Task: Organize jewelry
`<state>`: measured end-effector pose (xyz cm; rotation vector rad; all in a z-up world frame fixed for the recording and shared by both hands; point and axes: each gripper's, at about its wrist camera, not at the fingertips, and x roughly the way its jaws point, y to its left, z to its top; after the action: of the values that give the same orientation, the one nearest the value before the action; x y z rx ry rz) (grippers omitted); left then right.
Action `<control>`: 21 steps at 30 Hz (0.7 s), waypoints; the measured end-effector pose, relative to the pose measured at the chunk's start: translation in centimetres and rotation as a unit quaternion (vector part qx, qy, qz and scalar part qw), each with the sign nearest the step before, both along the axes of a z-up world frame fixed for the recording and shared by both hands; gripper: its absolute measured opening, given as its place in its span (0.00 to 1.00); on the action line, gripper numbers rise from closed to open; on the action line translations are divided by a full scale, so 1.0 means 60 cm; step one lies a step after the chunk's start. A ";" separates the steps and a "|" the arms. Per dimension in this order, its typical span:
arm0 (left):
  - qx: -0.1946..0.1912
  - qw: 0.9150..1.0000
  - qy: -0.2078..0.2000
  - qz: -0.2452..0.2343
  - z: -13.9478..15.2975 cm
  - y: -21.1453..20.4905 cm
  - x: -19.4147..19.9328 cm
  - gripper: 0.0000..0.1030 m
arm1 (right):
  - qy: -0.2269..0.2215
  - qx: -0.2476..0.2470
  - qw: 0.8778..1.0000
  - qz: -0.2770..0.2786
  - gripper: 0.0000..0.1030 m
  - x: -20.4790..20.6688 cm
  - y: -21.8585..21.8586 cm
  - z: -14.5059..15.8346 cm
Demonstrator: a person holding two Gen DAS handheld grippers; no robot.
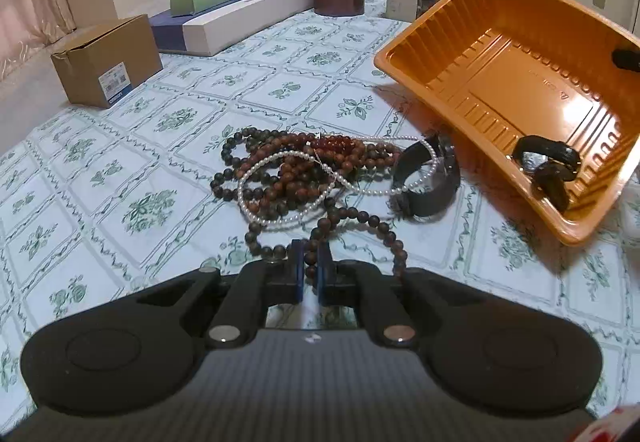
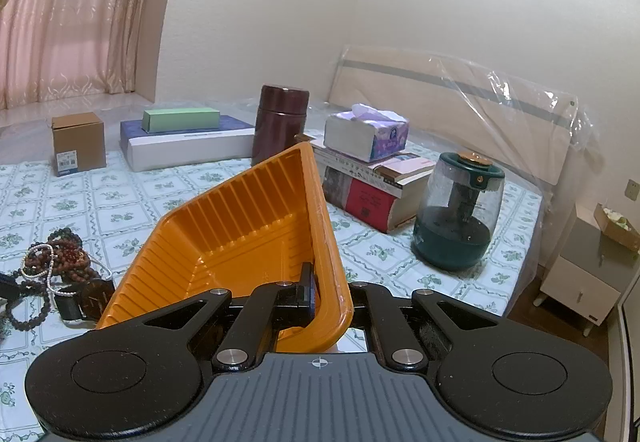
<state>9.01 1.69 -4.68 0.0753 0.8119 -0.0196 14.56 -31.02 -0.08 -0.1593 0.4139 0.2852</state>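
Dim warm light, fisheye-bent edges, glare inside orange tray (image 1: pixel 404 56)

Far ahead to the left sits a cardboard box (image 2: pixel 79 143). Right of it, a green box (image 2: pixel 181 120) lies on a white box (image 2: pixel 188 146). Straight ahead stands a brown canister (image 2: pixel 281 124). Right of that, a tissue box (image 2: pixel 366 132) tops stacked books (image 2: pixel 370 188), humidifier (image 2: pixel 458 212) beside them.

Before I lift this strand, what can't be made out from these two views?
- Left wrist view: the pads hide the bead strand where it is pinched.
- Left wrist view: which strands in the jewelry pile are tangled together is unclear.
- Right wrist view: the tray wall hides the right gripper's outer finger.
- Right wrist view: the tray's contents are hidden.
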 end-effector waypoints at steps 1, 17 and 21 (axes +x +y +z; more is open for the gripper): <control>-0.006 1.000 0.002 0.000 0.002 0.002 -0.005 0.05 | 0.000 0.000 1.000 0.000 0.06 0.000 0.000 0.000; -0.032 0.997 -0.057 -0.026 0.088 -0.014 -0.016 0.05 | 0.000 0.000 1.000 0.000 0.06 0.000 0.001 0.000; -0.040 0.996 -0.071 -0.042 0.109 -0.033 -0.007 0.05 | 0.000 0.000 1.000 0.000 0.06 0.000 0.000 0.000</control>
<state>8.58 -0.28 1.86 0.0350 0.6654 -0.1248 14.54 -31.00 -0.10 -0.1604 0.4133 0.2851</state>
